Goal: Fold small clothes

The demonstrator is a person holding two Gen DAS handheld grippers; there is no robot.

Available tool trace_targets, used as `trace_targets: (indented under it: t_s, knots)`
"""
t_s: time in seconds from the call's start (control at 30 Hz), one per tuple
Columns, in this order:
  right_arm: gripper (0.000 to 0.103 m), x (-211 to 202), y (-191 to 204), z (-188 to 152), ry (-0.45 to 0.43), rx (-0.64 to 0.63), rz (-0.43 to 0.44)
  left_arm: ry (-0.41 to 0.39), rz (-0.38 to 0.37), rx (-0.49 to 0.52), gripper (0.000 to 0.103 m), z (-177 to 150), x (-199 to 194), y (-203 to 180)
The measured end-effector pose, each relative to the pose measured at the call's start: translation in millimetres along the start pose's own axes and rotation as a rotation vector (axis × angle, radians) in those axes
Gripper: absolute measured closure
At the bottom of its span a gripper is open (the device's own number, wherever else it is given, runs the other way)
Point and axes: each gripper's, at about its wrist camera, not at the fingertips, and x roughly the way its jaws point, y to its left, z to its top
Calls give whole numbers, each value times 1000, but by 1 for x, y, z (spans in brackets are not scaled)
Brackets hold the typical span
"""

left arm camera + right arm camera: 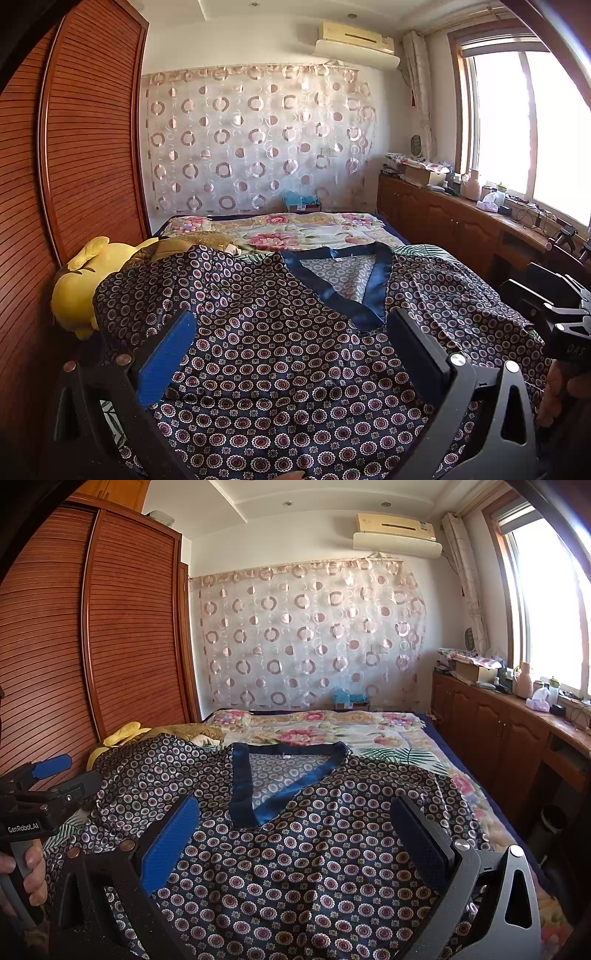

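Both tongs, left [291, 334] and right [295, 818], spread, seemingly just above patterned top [280, 369].

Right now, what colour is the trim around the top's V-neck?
Solid satin blue on the neckline trim, against the dark floral-print top. Right wrist view shows it best.

- Left gripper [291, 343]: matte black frame with triangular cut-outs; silver round screw heads at the finger pivots, two coppery ones on the left side
- Finger pads [168, 363]: blue textured rubber on the lit face, the opposite one dark navy in shadow
- Right gripper [295, 830]: same build, black speckled frame, blue ribbed pad, silver and coppery fasteners
- Left gripper body seen from the right wrist camera: black, white "GenRobot.AI" lettering, blue lever, grey handle
- Hand [31, 871] on that handle: bare skin, short nails
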Motion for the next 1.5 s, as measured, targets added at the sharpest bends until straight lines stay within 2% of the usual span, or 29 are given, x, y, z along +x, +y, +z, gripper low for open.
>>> trace_targets:
  t_s: [1.5]
  knots:
    - [0, -2, 2, -1, -5, -4, 6, -6, 0, 6, 0, 5, -6, -1]
